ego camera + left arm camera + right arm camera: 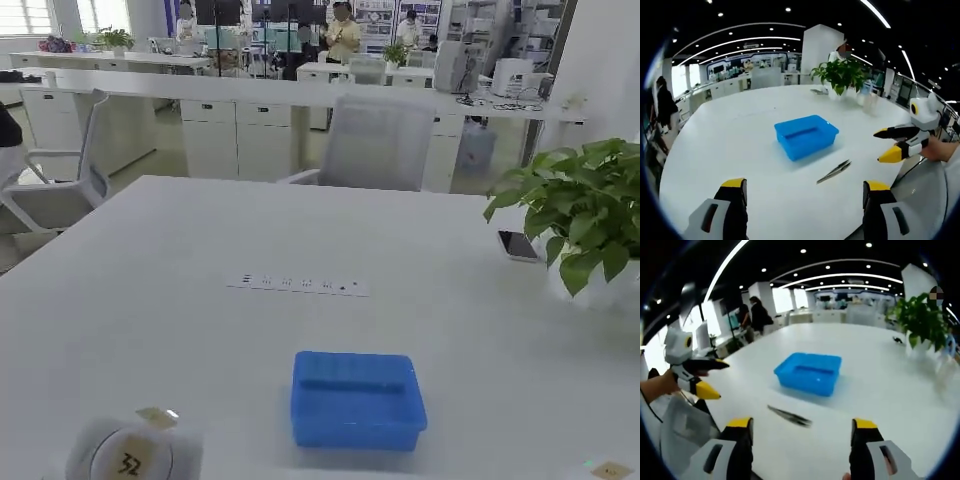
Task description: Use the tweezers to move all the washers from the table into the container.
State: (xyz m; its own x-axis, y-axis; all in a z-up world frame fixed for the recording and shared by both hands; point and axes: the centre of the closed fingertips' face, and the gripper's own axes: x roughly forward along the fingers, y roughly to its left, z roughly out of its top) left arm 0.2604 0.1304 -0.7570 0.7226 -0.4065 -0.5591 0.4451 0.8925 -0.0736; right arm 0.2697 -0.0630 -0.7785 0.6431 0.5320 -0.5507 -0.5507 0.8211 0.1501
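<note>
**Left hand-held gripper** (802, 187): The jaws stand wide apart with nothing between them. In the right gripper view this unit hangs at the near edge of the bench (200, 330), held in a person's hand, and its yellow-tipped jaws are parted there as well.

**Right hand-held gripper** (802, 424): The jaws are spread wide and hold nothing. In the left gripper view it appears at the right, off the bench edge, with its two tips separated.

**Container** (350, 428): A blue rectangular tray sits flat on the white bench, towards the near side in the head view. Neither hand-held gripper touches it.

**Tweezers** (834, 171): A slim metal pair lies flat on the bench on the near side of the container, between the container and the two hand-held grippers. It is close to the container but not touching it, and no jaw is in contact with it.

**Other items on the bench:**
- A socket strip (298, 284) is set into the surface beyond the container.
- A potted plant (585, 210) stands at the right.
- A phone (518, 245) lies just beside the plant.
- A round white disc marked "32" (128, 460) sits at the near left.
- A grey chair (375, 140) stands at the far side.
</note>
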